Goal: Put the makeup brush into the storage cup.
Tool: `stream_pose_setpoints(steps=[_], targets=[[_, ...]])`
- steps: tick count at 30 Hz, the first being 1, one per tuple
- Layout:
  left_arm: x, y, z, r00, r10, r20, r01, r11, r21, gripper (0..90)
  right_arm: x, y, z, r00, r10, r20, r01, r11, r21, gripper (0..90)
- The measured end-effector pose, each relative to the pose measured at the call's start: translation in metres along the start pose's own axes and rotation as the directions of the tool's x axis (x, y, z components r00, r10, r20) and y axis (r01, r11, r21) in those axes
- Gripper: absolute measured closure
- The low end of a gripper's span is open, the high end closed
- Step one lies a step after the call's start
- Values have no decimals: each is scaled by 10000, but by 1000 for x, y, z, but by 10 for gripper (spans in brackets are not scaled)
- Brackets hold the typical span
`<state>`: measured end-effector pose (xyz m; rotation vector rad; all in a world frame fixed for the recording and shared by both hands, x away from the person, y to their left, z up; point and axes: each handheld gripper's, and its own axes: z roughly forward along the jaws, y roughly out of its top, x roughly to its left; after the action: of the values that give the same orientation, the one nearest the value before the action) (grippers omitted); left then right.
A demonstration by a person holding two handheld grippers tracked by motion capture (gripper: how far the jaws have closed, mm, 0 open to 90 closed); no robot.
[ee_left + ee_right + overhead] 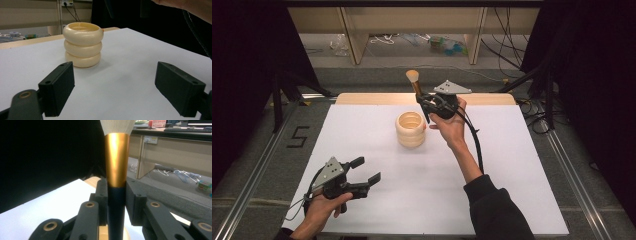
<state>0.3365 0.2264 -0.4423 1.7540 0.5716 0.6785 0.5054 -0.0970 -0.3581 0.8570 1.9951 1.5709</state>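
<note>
Above the far middle of the tabletop (492, 200): makeup brush (414, 82), pale bristle head, gold ferrule, dark handle, held upright and tilted, clamped at the handle in the right tongs (426, 106). Just beside and below, cream three-ringed holder (411, 129). Surface white; room dark-curtained, cables on floor. Left tongs (368, 170) apart, empty, near the front-left edge.
</note>
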Motion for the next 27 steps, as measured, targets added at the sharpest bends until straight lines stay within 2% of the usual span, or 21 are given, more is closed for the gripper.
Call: stream_pose_setpoints(steps=[1,2,3,4,5,6,7,9,10,13,15,19,20,21,22,24,27], targets=[[-4,-1,1,9985,-467,268,466,9989,28,160,0,0,0,10000,0,0,0,10000,0,740],[-22,-3,0,9564,-2912,232,2912,9567,21,160,1,1,1,10000,29,-11,-28,10000,57,740],[-22,-3,1,9536,-3007,159,3008,9537,-21,160,1,3,5,9999,-86,57,87,9999,-83,740],[-21,-3,1,9572,-2890,167,2892,9573,-67,160,1,3,5,9999,-86,57,87,9999,-83,740],[-18,-3,1,9684,-2489,178,2491,9684,-91,160,2,4,6,9999,-107,-6,107,9999,-46,740],[-17,-3,1,9732,-2294,135,2295,9732,-119,160,3,5,7,10000,-30,-1,30,10000,-22,740],[-18,-3,1,9675,-2525,133,2526,9675,-81,160,4,6,8,10000,-23,-10,23,10000,-81,740],[-18,-3,1,9674,-2532,115,2533,9674,-89,161,5,6,11,10000,-27,15,28,9996,-264,740],[-20,-3,0,9625,-2709,109,2710,9626,-55,160,6,4,13,10000,-4,38,5,9997,-247,740],[-21,-3,0,9547,-2972,116,2973,9548,-14,160,7,2,16,10000,79,9,-79,9997,-235,740],[-22,-3,0,9528,-3033,145,3034,9529,3,160,10,1,19,9996,278,-60,-279,9995,-171,740],[-22,-3,0,9538,-3000,166,3000,9539,-7,160,10,1,23,9999,128,-50,-129,9994,-316,740],[-23,-3,0,9503,-3107,218,3106,9505,43,160,11,0,26,9997,238,-7,-238,9992,-328,740],[3,1,-1,9987,469,-217,-470,9989,-24,160,11,0,26,9997,238,-7,-238,9992,-328,740],[3,1,-1,9990,436,-76,-436,9990,33,160,11,0,28,9999,109,10,-109,9996,-259,739],[4,1,-1,9981,518,-332,-517,9987,49,160,13,-1,33,9997,220,-65,-222,9995,-213,739],[3,1,-1,9989,449,-134,-449,9990,-9,160,15,0,37,9996,234,-147,-236,9996,-124,739]])
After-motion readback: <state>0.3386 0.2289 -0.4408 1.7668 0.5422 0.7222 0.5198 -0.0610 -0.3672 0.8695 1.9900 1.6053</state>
